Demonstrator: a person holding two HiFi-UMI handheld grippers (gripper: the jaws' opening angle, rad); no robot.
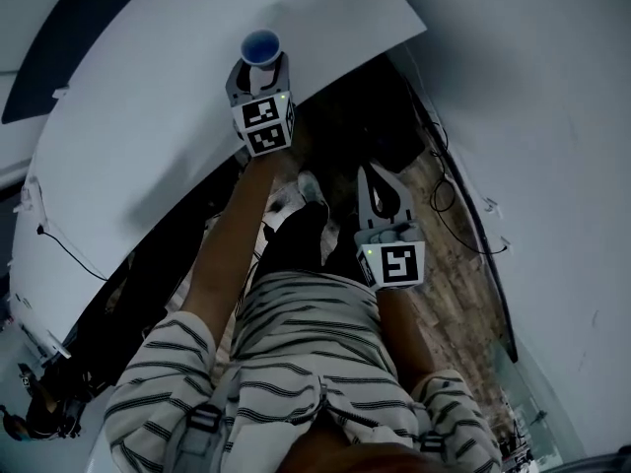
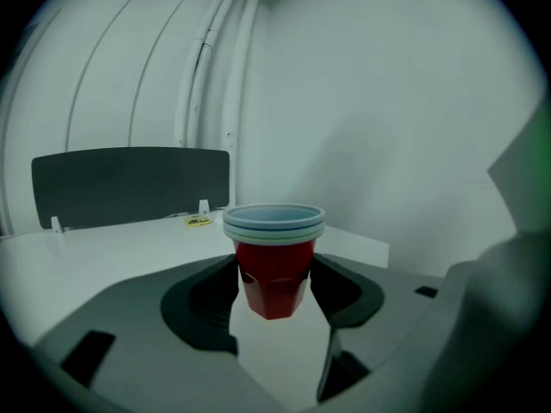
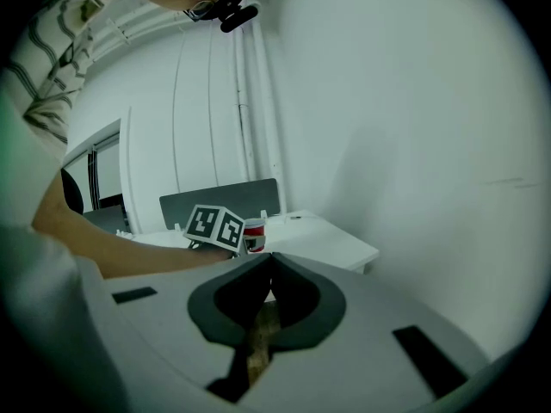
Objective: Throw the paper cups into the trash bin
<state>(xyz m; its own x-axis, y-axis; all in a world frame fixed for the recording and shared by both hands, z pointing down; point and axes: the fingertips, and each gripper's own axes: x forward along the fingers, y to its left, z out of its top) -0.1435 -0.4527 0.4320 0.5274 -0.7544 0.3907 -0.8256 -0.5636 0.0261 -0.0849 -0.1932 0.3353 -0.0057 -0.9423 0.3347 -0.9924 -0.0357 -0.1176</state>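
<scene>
A stack of red paper cups (image 2: pixel 274 231) with pale nested rims sits between the fingers of my left gripper (image 2: pixel 275 275), which is shut on its sides; the cups' base hangs a little above the white table (image 2: pixel 103 256). From the head view the cups (image 1: pixel 261 45) show a blue inside, over the table's near edge, with the left gripper (image 1: pixel 261 69) behind them. My right gripper (image 1: pixel 375 175) is off the table, above the floor, its tips together with nothing in it (image 3: pixel 269 261). The right gripper view shows the cups (image 3: pixel 255 235) at a distance. No trash bin is in view.
The white table (image 1: pixel 177 116) fills the upper left of the head view. Below its edge is a dark floor with cables (image 1: pixel 444 200) near the white wall. A dark grey divider panel (image 2: pixel 129 183) stands at the table's back. The person's striped shirt (image 1: pixel 306 363) fills the bottom.
</scene>
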